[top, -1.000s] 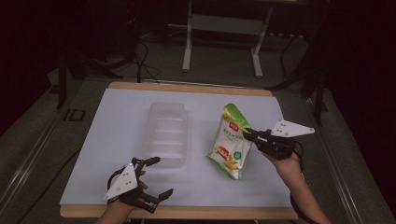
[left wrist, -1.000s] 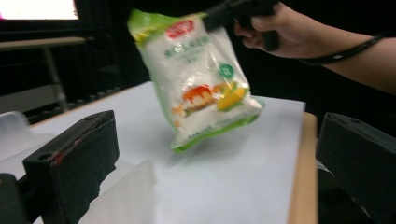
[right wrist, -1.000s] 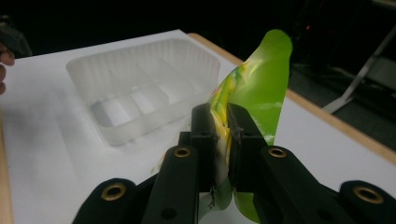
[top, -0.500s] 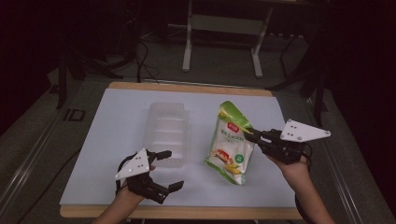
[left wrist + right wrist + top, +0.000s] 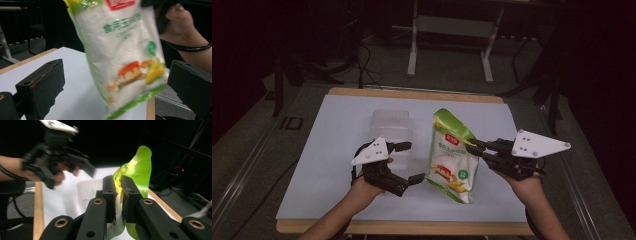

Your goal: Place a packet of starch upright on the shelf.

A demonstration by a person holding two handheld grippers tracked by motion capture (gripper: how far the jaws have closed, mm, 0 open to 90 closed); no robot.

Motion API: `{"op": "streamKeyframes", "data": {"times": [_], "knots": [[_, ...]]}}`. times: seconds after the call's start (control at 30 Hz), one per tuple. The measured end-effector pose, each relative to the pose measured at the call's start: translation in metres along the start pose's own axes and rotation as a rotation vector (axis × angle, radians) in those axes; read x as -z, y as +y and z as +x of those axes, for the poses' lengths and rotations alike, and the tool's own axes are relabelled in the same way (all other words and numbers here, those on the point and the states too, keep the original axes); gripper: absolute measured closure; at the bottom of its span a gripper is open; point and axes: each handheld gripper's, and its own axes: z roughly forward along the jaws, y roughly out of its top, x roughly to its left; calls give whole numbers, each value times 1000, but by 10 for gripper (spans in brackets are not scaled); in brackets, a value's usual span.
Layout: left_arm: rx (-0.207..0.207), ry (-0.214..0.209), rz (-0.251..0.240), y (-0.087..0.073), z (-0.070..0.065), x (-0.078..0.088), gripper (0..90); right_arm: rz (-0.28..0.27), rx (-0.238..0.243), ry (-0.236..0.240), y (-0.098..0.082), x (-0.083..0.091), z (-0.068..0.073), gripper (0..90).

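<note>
A green-and-white snack bag (image 5: 451,157) hangs off the white table (image 5: 332,130), with my right gripper (image 5: 472,148) shut on its right edge. In the right gripper view the jaws (image 5: 118,187) pinch the bag's green seam (image 5: 140,162). My left gripper (image 5: 411,162) stands open just left of the bag, its jaws pointing at the lower half without touching it. The left gripper view has the bag (image 5: 122,50) hanging between and beyond the wide-apart jaws (image 5: 117,75). A clear plastic container (image 5: 392,127) lies on the table behind the left gripper.
The table's wooden rim (image 5: 412,227) runs along the near edge. Dark floor, cables and a metal stand (image 5: 452,30) lie beyond the far edge. The container (image 5: 86,187) lies below the raised bag in the right gripper view, where the left gripper (image 5: 71,176) is also raised.
Both hands have risen. The right gripper has lifted the bag off the table and tilted it upright. The left gripper has moved up and right, closer to the bag.
</note>
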Motion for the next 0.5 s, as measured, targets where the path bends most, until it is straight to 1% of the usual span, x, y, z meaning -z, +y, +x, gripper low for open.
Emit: {"op": "streamKeyframes", "data": {"times": [0.03,0.07,0.13,0.17,0.2,0.23,0.27,0.3,0.33,0.37,0.4,0.43,0.47,0.5], "knots": [[0,0,0,0,0,0,13,-1,7,8,2,-1,2,831],[9,-15,12,2,6,-5,14,-3,19,7,4,-1,3,831],[21,-46,8,4,12,-10,14,-10,18,26,7,-3,6,831],[21,-46,8,4,12,-10,14,-13,22,28,9,-4,7,831],[28,-66,3,5,16,-14,14,-18,21,41,10,-5,8,831],[28,-66,3,5,16,-14,33,-18,21,41,10,-5,8,831],[2,-71,4,6,17,-18,58,-21,28,48,12,-7,10,831],[-6,-70,0,7,17,-20,57,-23,30,57,13,-9,11,831],[-5,-81,-1,8,17,-22,57,-24,33,59,14,-10,12,831],[-5,-81,-1,8,17,-22,57,-25,30,68,14,-11,13,831],[2,-90,3,9,19,-26,57,-26,27,74,15,-13,14,831],[14,-105,-4,9,21,-27,57,-27,32,77,15,-14,14,831],[28,-115,0,8,23,-29,57,-26,34,85,15,-15,15,831],[43,-139,0,8,25,-30,59,-24,38,88,15,-16,16,831]]}}
